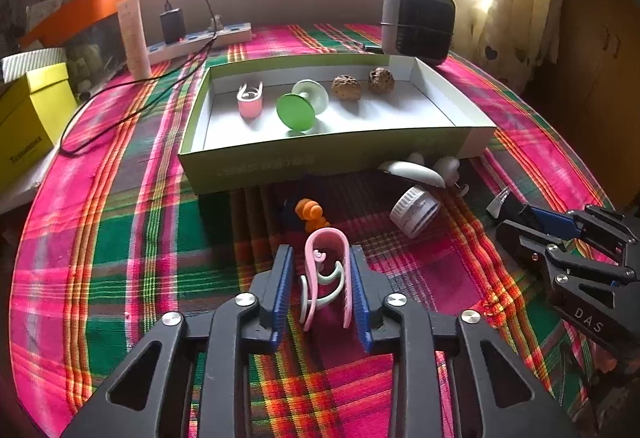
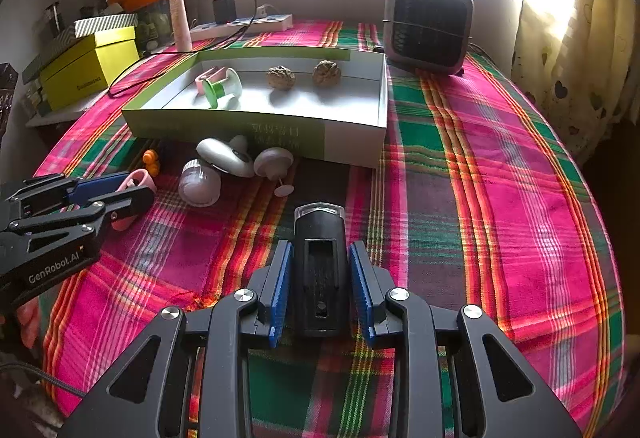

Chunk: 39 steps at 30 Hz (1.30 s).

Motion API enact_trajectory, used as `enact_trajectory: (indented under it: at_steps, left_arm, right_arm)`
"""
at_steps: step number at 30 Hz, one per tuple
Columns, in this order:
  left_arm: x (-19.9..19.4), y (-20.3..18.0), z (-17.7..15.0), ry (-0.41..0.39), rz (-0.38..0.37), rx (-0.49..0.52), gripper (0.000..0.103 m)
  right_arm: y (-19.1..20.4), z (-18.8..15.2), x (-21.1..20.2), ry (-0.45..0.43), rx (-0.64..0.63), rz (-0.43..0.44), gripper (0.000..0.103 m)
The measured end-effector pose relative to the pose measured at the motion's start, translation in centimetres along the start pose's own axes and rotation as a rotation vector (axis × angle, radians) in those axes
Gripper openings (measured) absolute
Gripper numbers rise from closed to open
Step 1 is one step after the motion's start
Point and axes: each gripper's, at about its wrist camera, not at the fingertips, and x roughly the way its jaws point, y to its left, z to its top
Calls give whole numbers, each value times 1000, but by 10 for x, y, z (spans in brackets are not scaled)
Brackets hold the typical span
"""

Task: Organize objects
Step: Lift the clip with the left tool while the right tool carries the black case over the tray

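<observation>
1. The left tool (image 1: 322, 290) pinches a pink clip (image 1: 326, 274) between its blue pads, just above the plaid tabletop (image 1: 120, 238).
2. The right tool (image 2: 320, 290) clamps a black device (image 2: 319, 270) with a clear front end.
3. The open box (image 1: 320, 154) behind holds another pink clip (image 1: 250, 100), a green spool (image 1: 300, 106) and two walnuts (image 1: 347, 87).

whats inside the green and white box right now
In the box: a pink clip, a green and white spool and two walnuts along the back. The front wall hides the nearest strip of floor.
</observation>
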Motion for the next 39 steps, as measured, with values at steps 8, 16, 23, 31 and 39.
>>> enact_trajectory:
  at_steps: [8, 16, 23, 31, 39]
  left_arm:
    - [0, 2, 0, -1, -3, -7, 21]
    - [-1, 3, 0, -1, -6, -11, 21]
    - [-2, 4, 0, 1, -14, -18, 21]
    - [-4, 5, 0, 1, -21, -28, 21]
    - [-11, 8, 6, -17, -23, -28, 21]
  right_arm:
    - [0, 0, 0, 0, 2, 1, 30]
    - [1, 0, -1, -1, 0, -2, 29]
    - [0, -1, -1, -2, 9, 0, 29]
    - [-1, 0, -3, -8, 15, 9, 28]
    - [-1, 6, -8, -20, 17, 20, 28]
